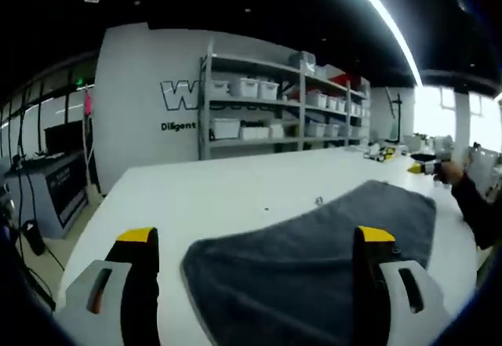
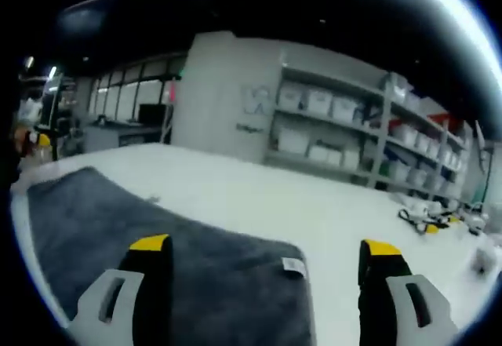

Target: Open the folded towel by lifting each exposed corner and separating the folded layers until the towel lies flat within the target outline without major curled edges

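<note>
A dark grey towel lies on the white table, spread wide and mostly flat, with its near left corner rounded. My left gripper hangs open just above the towel's near part, its yellow-tipped jaws far apart. The other gripper shows small at the towel's far right end, with a dark sleeve behind it. In the right gripper view the towel fills the left half, and a white tag marks its corner. My right gripper is open over that corner, holding nothing.
Metal shelves with white bins stand against the wall behind the table. Small tools and yellow parts lie at the table's far end. A low desk with a dark monitor stands left of the table. Bare tabletop stretches beyond the towel.
</note>
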`<state>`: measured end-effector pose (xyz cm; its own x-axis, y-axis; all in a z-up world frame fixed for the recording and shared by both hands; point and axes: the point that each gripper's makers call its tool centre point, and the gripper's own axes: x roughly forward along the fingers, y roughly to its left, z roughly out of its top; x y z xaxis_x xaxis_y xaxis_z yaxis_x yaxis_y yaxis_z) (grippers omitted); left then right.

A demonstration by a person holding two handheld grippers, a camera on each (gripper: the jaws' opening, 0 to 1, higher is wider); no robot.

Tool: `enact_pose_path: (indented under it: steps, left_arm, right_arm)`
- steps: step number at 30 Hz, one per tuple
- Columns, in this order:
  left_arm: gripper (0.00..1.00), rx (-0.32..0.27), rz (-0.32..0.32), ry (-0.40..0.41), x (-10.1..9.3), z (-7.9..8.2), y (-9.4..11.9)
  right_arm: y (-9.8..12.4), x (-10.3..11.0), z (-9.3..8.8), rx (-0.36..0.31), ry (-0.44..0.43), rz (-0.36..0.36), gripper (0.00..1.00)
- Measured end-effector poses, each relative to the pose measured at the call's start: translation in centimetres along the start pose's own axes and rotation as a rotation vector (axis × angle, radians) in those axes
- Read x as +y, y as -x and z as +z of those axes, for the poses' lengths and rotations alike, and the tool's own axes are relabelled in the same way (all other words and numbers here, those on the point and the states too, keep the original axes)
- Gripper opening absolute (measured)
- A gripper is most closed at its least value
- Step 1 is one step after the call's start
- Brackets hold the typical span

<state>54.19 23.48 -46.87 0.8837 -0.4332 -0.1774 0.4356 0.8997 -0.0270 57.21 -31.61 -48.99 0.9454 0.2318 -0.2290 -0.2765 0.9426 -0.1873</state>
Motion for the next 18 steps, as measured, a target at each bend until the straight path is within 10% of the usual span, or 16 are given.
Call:
enact_pose_path:
  steps: [7,12,18]
  left_arm:
    - [1.00,0.073,0.063,-0.055,0.0,-3.8,1.9]
    - [1.00,-0.013,0.003,0.025,-0.7,-3.1,3.2]
    - [1.00,-0.057,0.011,0.018,-1.1,-2.4,5.0]
  right_arm:
    - [1.0,3.6,-0.5,-0.002,0.008,0.092,1.00]
    - [2.0,6.6,-2.2,0.023,-0.025,0.211,1.00]
    - [3.4,5.3,-3.2,-0.001,-0.036,0.168,1.00]
